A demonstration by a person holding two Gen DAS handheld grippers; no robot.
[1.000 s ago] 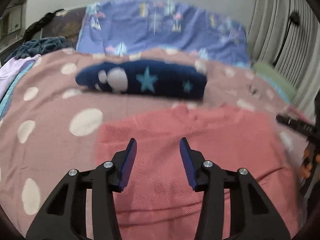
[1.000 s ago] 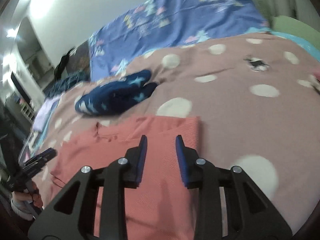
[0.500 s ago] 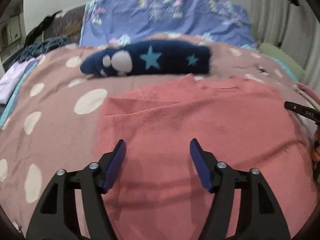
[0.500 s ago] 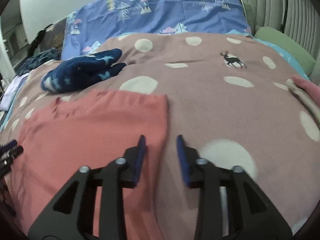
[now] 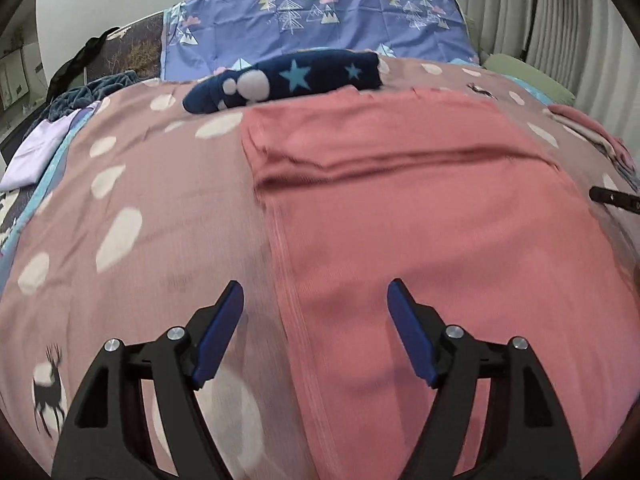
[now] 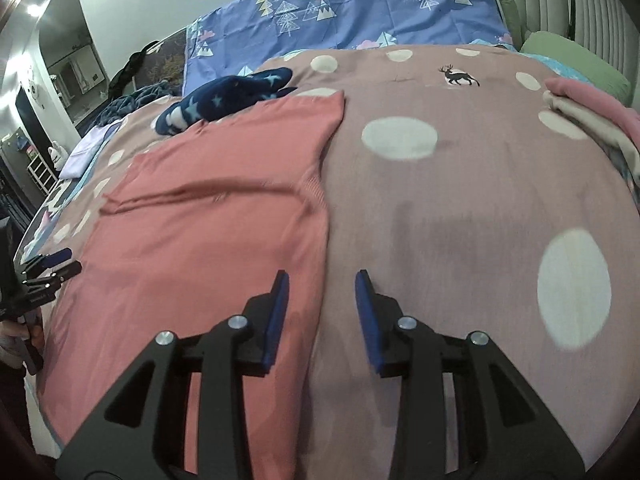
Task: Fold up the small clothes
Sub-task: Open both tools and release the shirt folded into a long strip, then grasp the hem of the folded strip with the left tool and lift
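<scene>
polka-dot pink bedspread (image 5: 132,200) bears the salmon knit top (image 5: 420,216); my left gripper (image 5: 316,320), jaws opening, and right gripper (image 6: 322,308), jaws apart, each straddle a side edge, both empty.

Home bedroom: bed with spotted duvet (image 6: 460,200), tree-print pillow (image 5: 320,20), curtains (image 5: 560,20)

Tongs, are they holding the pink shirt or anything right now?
No, nothing is held. The left tongs are opening over the left edge of the flat salmon-pink knit shirt, and the right tongs hang open over its right edge, without pinching it.
</scene>
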